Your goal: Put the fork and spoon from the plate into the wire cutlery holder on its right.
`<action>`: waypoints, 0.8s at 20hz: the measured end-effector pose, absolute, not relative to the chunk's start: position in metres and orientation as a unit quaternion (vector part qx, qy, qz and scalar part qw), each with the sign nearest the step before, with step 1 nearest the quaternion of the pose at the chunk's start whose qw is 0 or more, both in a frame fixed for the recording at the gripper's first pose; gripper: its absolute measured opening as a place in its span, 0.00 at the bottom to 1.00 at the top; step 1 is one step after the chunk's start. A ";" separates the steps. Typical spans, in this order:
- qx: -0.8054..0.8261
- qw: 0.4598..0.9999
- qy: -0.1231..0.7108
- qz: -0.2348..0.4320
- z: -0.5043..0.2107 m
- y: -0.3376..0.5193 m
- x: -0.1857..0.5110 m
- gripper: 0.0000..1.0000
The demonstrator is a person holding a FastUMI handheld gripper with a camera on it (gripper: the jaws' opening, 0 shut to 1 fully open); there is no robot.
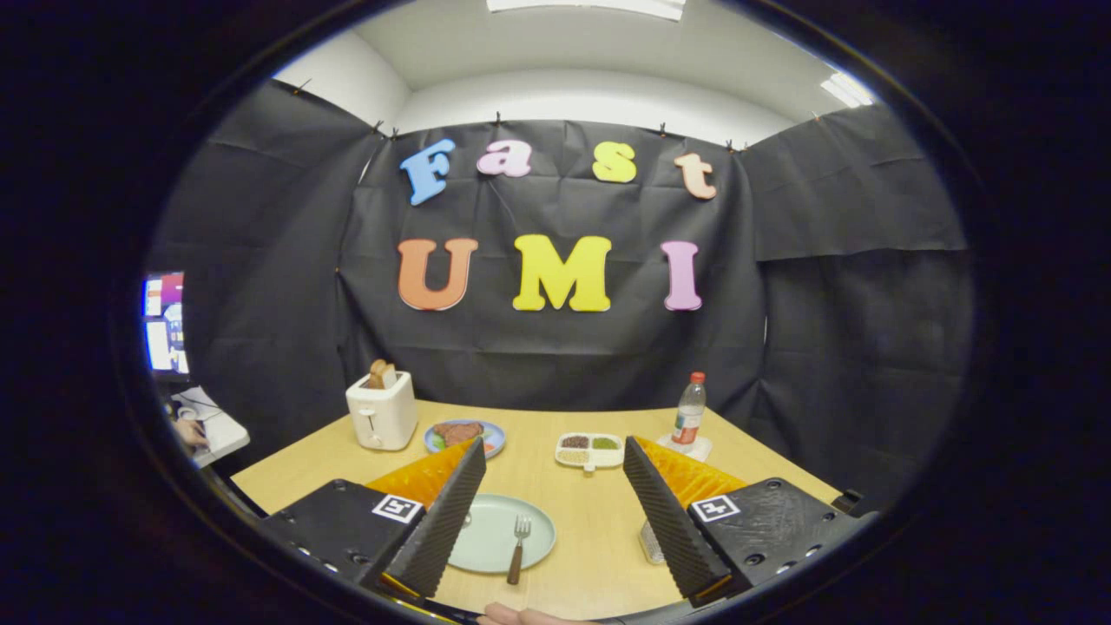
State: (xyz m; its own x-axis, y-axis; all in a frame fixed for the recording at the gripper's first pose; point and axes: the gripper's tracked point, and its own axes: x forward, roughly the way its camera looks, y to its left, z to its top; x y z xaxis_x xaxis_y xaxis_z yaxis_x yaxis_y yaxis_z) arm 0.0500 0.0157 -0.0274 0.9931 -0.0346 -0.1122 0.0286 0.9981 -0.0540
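We see the gripper (551, 512) with its two ridged fingers (447, 521) spread wide apart, gripping nothing, hovering above the light wooden table (599, 547). Between the fingers, closer to the left one, lies the round pale green plate (499, 534), its left side hidden behind the left finger. The fork with a brown wooden handle (518, 547) rests on the plate, tines pointing away from us and the handle reaching over the near rim. Just at the left finger's inner edge a small bit of metal shows on the plate, perhaps the spoon (467, 521), though we cannot tell for sure. Tucked against the inner side of the right finger, a part of the wire cutlery holder (650, 542) shows, well apart from the plate and mostly hidden by that finger.

Beyond the fingertips, farther across the table, we find a white toaster with slices of bread in it (382, 408), a blue plate with food (464, 437) just beside it, a white divided dish holding grains (590, 450) between the fingertips, and a clear plastic bottle with a red cap (689, 411) standing on a white coaster past the right finger. At the near table edge, under the gripper, a bit of a hand (521, 615) shows
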 end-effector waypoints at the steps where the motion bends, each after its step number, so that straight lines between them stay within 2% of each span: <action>1: -0.032 0.996 0.077 -0.013 -0.036 0.019 0.061 0.96; 8: -0.065 0.974 0.219 0.004 -0.111 0.038 0.118 0.96; 11: -0.063 0.952 0.299 0.031 -0.154 0.049 0.128 0.96; 16: -0.044 0.912 0.406 0.033 -0.197 0.048 0.132 0.96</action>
